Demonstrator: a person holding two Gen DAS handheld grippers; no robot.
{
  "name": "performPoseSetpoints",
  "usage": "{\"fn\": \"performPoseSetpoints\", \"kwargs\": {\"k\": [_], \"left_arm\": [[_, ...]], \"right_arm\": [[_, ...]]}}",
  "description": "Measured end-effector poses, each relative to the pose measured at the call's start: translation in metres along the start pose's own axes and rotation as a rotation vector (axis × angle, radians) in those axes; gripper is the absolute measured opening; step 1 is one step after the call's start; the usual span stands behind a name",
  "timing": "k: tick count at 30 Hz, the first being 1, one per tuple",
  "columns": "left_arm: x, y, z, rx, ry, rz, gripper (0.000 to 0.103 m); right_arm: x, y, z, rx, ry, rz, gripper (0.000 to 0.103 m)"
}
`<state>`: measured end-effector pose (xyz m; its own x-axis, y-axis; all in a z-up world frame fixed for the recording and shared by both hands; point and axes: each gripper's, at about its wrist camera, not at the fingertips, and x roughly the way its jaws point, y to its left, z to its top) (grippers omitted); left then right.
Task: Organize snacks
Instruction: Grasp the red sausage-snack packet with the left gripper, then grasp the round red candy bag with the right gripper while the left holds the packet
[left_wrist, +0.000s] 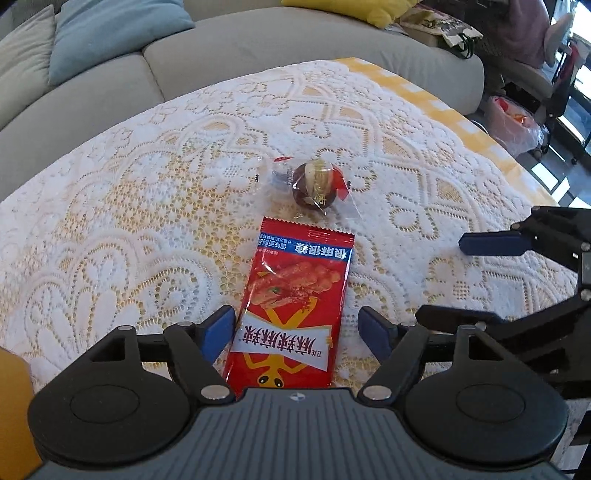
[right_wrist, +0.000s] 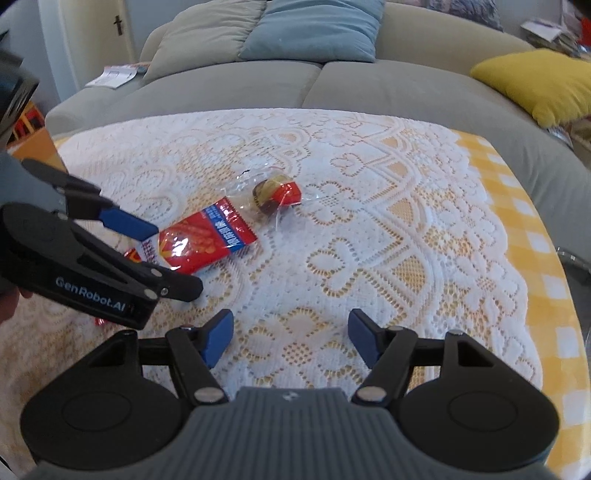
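Observation:
A red snack packet (left_wrist: 295, 306) lies flat on the lace tablecloth (left_wrist: 147, 221), its near end between the open fingers of my left gripper (left_wrist: 297, 332). The fingers do not touch it. Just beyond it lies a round dark snack in a clear wrapper (left_wrist: 314, 182). My right gripper (right_wrist: 290, 338) is open and empty over bare lace, to the right of the left gripper (right_wrist: 147, 254). In the right wrist view the packet (right_wrist: 207, 236) and the wrapped snack (right_wrist: 275, 194) lie ahead and to the left. A small red piece (right_wrist: 131, 254) lies by the left gripper.
A grey sofa (right_wrist: 332, 85) with blue, grey and yellow cushions curves behind the table. The yellow checked cloth edge (right_wrist: 535, 240) marks the table's right side. An orange object (left_wrist: 14, 398) sits at the left wrist view's lower left. Chairs and bags stand at the far right (left_wrist: 517, 125).

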<state>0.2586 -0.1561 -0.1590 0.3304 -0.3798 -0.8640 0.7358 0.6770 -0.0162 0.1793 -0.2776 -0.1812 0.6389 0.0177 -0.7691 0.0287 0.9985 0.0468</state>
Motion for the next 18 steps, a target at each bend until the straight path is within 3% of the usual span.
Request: {"fn": "performPoseSetpoints", "kwargs": {"k": [4, 6, 12, 18], "left_arm": [[-0.001, 0.0, 0.002, -0.021, -0.011, 0.022, 0.066], [-0.002, 0.002, 0.002, -0.049, -0.013, 0.033, 0.061], [-0.012, 0.004, 0.002, -0.147, -0.035, 0.066, 0.053], [-0.027, 0.013, -0.006, -0.257, -0.065, 0.101, 0.052]], "right_arm": [[0.0, -0.003, 0.002, 0.006, 0.009, 0.005, 0.067], [-0.001, -0.006, 0.007, 0.032, 0.003, 0.012, 0.066], [0.002, -0.007, 0.028, -0.018, -0.068, -0.003, 0.065], [0.021, 0.001, 0.055, -0.129, -0.131, 0.01, 0.061]]}}
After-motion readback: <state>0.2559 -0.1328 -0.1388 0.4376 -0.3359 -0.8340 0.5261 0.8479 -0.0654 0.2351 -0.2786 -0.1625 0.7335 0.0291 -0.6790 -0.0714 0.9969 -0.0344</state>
